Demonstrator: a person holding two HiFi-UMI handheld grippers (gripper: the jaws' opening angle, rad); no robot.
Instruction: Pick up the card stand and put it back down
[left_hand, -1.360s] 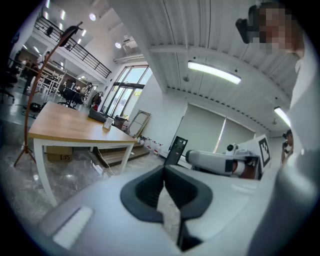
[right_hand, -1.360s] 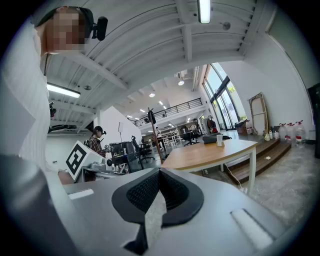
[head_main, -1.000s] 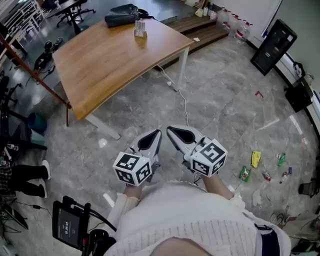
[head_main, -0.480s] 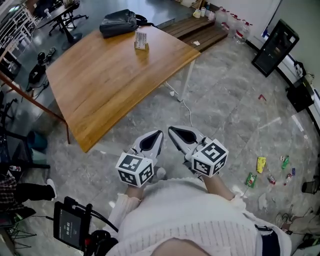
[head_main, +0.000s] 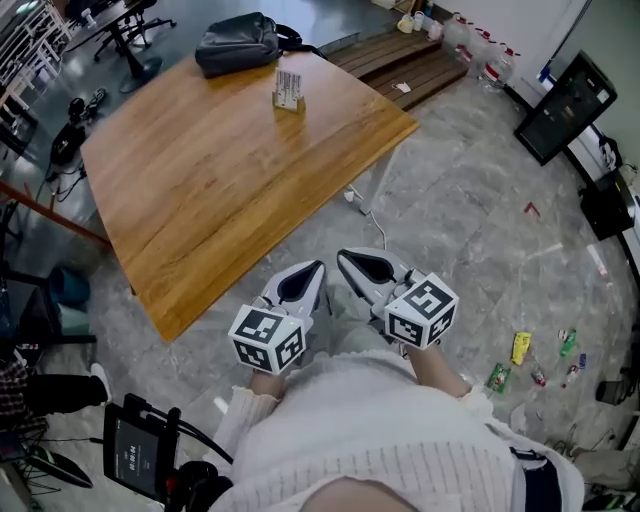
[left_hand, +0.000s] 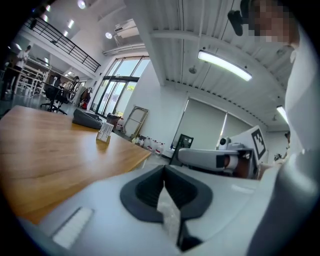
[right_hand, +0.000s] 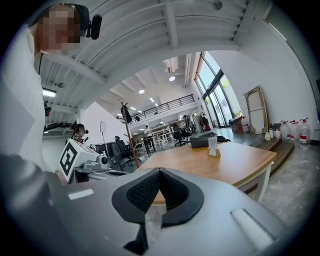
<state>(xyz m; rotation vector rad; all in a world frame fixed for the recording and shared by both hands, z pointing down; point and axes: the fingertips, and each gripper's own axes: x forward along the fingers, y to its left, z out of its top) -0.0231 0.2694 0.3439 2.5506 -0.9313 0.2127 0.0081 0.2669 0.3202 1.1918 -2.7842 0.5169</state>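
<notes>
Card stand (head_main: 288, 90): upright on the desk's (head_main: 200, 190) far side.
My left gripper (head_main: 316, 267): pressed together, empty.
My right gripper (head_main: 341, 258): pressed together, empty.

Bare table (head_main: 200, 170) all the way from near edge to card stand (head_main: 288, 90); open on its right and near sides; bag (head_main: 238, 42) close behind, far left.

closed, empty, adjacent: left tool (head_main: 312, 272), right tool (head_main: 347, 262)
</notes>
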